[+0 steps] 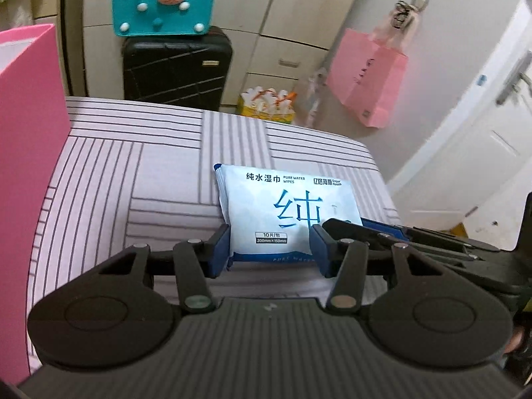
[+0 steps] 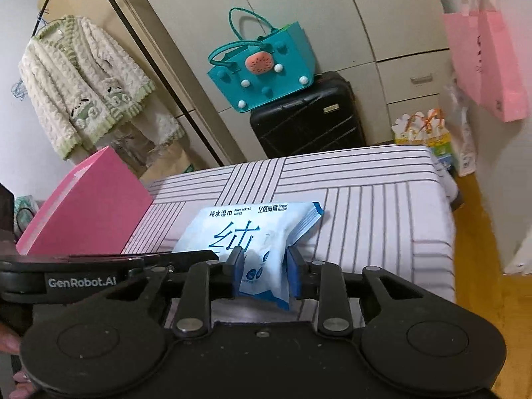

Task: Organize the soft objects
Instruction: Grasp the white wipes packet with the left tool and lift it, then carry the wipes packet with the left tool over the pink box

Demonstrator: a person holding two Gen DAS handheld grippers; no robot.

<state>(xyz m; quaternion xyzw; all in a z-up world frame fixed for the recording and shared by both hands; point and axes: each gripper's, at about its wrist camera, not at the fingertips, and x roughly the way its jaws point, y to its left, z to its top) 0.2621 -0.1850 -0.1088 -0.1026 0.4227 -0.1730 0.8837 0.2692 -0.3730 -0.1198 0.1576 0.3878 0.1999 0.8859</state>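
Both grippers are on one white-and-blue soft wet-wipes pack (image 1: 282,212), low centre of frame, over the striped bed (image 1: 133,173). Left gripper (image 1: 270,249) fingers are partly closed across its near end; right gripper (image 2: 264,274) fingers pinch its near right corner. Long axis runs away from the fingers. Pink box (image 2: 86,206) sits left. Print: "PURE WATER WIPES", "GenRobot.AI".

White-and-pale-blue wipes pack (image 1: 282,212), big blue character across the front, dark blue edge trim. Beneath it, pale lilac-white bed cover (image 1: 133,166) crossed with dark stripes in blocks. Hot pink box (image 2: 86,206) at the side. Behind, teal felt bag (image 2: 266,69) dotted with white and teal pompoms plus an orange-pink patch, on a black suitcase (image 2: 306,123). Cream cardigan (image 2: 83,89) with green trim. Pale pink paper bag (image 1: 369,76). Black grippers, blue pads (image 2: 294,272).
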